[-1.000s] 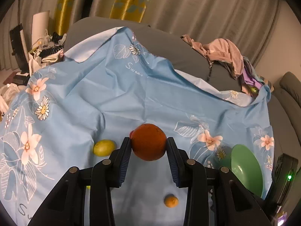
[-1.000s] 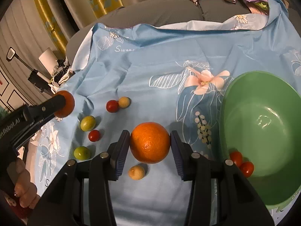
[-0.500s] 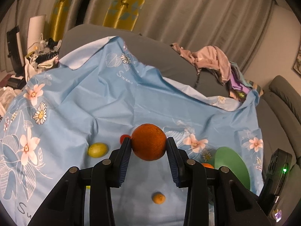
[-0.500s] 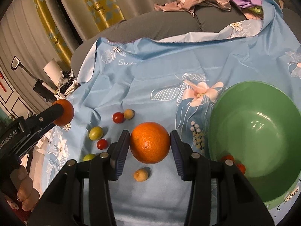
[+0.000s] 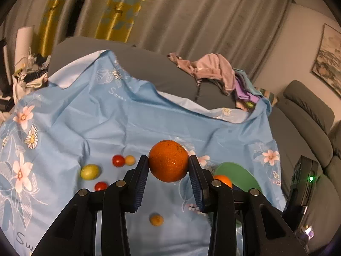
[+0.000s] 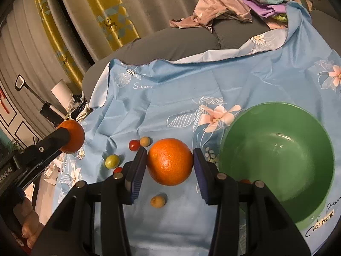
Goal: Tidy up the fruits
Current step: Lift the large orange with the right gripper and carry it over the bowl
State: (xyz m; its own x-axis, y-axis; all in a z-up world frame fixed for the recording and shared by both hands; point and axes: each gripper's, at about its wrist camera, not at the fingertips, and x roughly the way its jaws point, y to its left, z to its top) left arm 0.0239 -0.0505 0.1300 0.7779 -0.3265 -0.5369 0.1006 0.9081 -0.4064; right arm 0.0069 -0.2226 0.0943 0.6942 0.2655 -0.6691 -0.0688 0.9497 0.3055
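Two oranges are up off the cloth at once, one in each of our grippers, and the question ahead is how each lies from the green bowl (image 6: 277, 155).

Starting at the left of the right wrist view, our left gripper (image 6: 70, 137) shows at the middle left edge, pinching the darker orange (image 6: 73, 136). It is well apart from the bowl, with the whole scatter of small fruit between them. In its own view the left gripper (image 5: 168, 170) has both pads pressed on the sides of that orange (image 5: 168, 163), the jaws partly spread to its width. From there the bowl (image 5: 240, 175) lies to the lower right, mostly hidden behind the right finger.

Moving right, the loose fruit sits on the blue floral cloth (image 6: 181, 98): a yellow-green fruit (image 6: 112, 161), a red tomato (image 6: 134, 145) touching a small tan fruit (image 6: 145, 141), and a small yellow fruit (image 6: 157, 201) below the fingers.

Then comes our right gripper (image 6: 169, 166), its pads clamped on the brighter orange (image 6: 169, 161), jaws partly open around it. The bowl stands just beside it to the right, so we judge the right hand the nearer one for a short carry rightward over the rim. Something red shows low inside the bowl, behind the right finger.
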